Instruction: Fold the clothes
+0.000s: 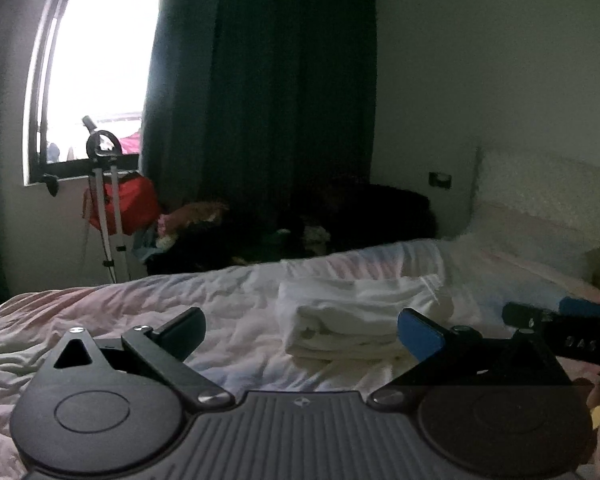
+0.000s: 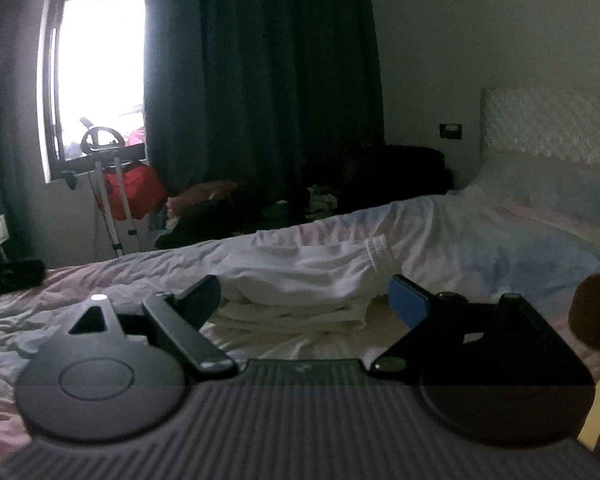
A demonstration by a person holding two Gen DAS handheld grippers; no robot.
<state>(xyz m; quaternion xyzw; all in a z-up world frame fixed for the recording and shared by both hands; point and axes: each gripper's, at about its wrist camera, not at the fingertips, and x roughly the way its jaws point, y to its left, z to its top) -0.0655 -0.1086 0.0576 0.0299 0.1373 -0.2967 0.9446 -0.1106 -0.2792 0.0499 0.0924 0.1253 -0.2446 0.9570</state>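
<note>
Both tongs spread wide, nothing in either. Left gripper (image 1: 300, 328) hangs just short of the folded white garment (image 1: 352, 320); the bundle sits dead ahead between the fingers, slightly toward the blue pad (image 1: 418, 336). Right gripper (image 2: 304, 300) has the same garment (image 2: 300, 296) straight ahead and closer, its stacked edges facing me.

My read: fold looks mostly done, a compact block with a looser layer draped behind it. To finish well I'd go in low, pinch only the top layer at a corner, both tongs level, and pull flat rather than lift, since thin cotton-like cloth slips and bunches. Risk: grabbing the bedsheet (image 1: 180, 308) too, it's white-pink, crumpled, same tone as the garment.

In the left view the right gripper's tip (image 1: 540, 316) shows off to the right of the pad.

Beyond the garment: soft pillow (image 1: 528, 236), quilted headboard (image 1: 548, 176). Far left of the tongs: metal tripod (image 1: 108, 216), red bag (image 1: 136, 204), heavy dark curtain (image 1: 260, 100), bright window (image 1: 100, 60).
</note>
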